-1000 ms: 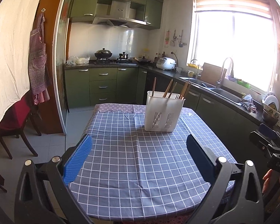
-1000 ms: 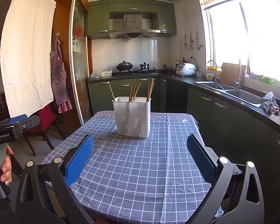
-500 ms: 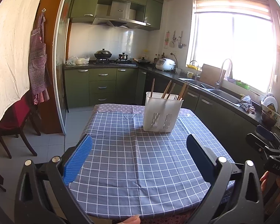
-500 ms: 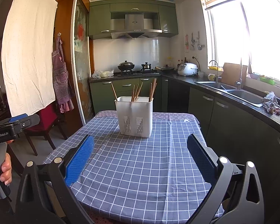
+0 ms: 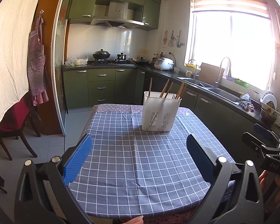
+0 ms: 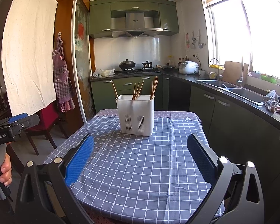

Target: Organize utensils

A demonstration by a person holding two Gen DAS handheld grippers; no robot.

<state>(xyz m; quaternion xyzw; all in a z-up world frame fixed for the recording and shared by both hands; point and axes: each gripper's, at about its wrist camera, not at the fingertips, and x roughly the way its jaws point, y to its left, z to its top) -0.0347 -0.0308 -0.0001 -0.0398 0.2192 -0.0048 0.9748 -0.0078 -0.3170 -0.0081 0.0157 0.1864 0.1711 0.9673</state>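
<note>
both the left gripper [image 5: 139, 150] and right gripper [image 6: 140, 149] gape wide and empty at the tabletop's [image 5: 140, 168] near edge, since the chopsticks [image 6: 137, 91] already stand in the white holder [image 6: 135, 116] towards the far edge.

Both wrist views sit low at the near edge of the bench [image 5: 140, 177], facing 12 o'clock toward the stove wall. Left view stands left, right view right. Shared: utensil holder [image 5: 160, 112] [image 6: 135, 115], mid-distance.

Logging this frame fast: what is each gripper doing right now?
Left gripper: open, holding nothing, above the checked tablecloth.
Right gripper: open, holding nothing, short of the white utensil holder.
</note>
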